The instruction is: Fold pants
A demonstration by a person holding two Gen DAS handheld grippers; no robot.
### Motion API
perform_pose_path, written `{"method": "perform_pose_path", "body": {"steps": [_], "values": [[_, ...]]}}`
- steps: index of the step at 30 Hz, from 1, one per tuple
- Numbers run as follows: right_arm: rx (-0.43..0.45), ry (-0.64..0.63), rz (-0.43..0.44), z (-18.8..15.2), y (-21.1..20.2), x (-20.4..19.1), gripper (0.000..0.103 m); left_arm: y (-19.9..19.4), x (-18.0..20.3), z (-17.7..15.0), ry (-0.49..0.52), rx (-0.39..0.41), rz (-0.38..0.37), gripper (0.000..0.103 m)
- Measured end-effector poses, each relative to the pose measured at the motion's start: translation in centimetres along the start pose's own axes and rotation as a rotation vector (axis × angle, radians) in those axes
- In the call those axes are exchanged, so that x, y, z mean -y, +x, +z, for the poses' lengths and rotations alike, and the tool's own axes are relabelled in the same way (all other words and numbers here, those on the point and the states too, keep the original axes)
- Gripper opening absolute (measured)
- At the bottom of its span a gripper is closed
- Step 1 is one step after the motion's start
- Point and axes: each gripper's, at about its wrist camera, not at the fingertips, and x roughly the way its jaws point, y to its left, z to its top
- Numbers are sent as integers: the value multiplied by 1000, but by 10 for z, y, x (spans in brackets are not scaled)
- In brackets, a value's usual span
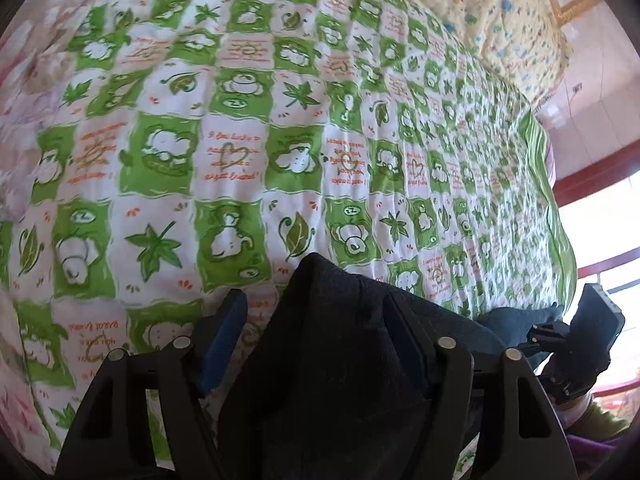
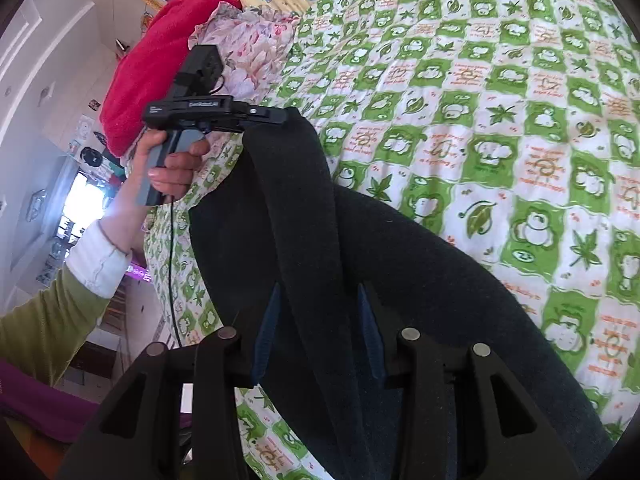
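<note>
Left wrist view looks down over a bed (image 1: 224, 152) covered by a quilt checked in green and white. The left tongs (image 1: 320, 332) stand apart, and a fold of the dark pants (image 1: 332, 360) rises between the two fingers; the right finger lies against the cloth, while the blue pad (image 1: 224, 344) of the left finger is clear of it, with quilt showing in the gap. The right tongs (image 1: 588, 344) appear at the right edge, with dark cloth running towards them.

In the right wrist view the right tongs (image 2: 318, 332) are clamped on a thick band of the pants (image 2: 304, 216), both blue pads (image 2: 266, 332) pressing its sides. From there the cloth stretches up and away to the left tongs (image 2: 272, 114), held by a hand (image 2: 172, 168) in a white cuff and green sleeve (image 2: 44, 320). More of the pants drapes over the near part of the quilt on the right. A red towel (image 2: 152, 64) lies on a flowered pillow (image 2: 256, 52) at the far left.
</note>
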Motion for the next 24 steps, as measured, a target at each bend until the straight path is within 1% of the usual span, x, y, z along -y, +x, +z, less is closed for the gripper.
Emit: {"method": "perform_pose_path", "body": {"steps": [1,2,3,4,5,6,7,8,10,11,14,19,24], "values": [[-1,-3,5,0,1,-1,41,1,4,-1,21,2,6,52],[-1,-9,10,0,2,-1,41,1,7,-2,32,3,9,48],[0,-21,12,-1,4,-3,41,0,11,-3,50,13,32,44],[1,-35,8,-1,5,-5,40,-1,14,-5,67,27,49,38],[0,-53,1,-2,7,-9,29,-5,18,-8,89,45,62,35],[1,-66,-14,-3,7,-11,12,-8,21,-10,102,63,82,20],[10,-76,-25,-3,6,-14,10,-12,24,-12,113,84,114,12],[22,-83,-31,-2,4,-16,10,-20,26,-16,115,107,127,11],[56,-105,-42,-3,-4,-23,7,-34,28,-21,113,146,123,6],[69,-114,-45,-4,-7,-26,7,-44,31,-27,122,179,123,6],[102,-145,-52,-9,-18,-35,7,-64,42,-40,156,238,123,4],[121,-203,-53,-22,-28,-53,7,-83,54,-67,176,289,135,2],[123,-277,-73,-38,-29,-69,7,-91,58,-104,141,328,128,1]]}}
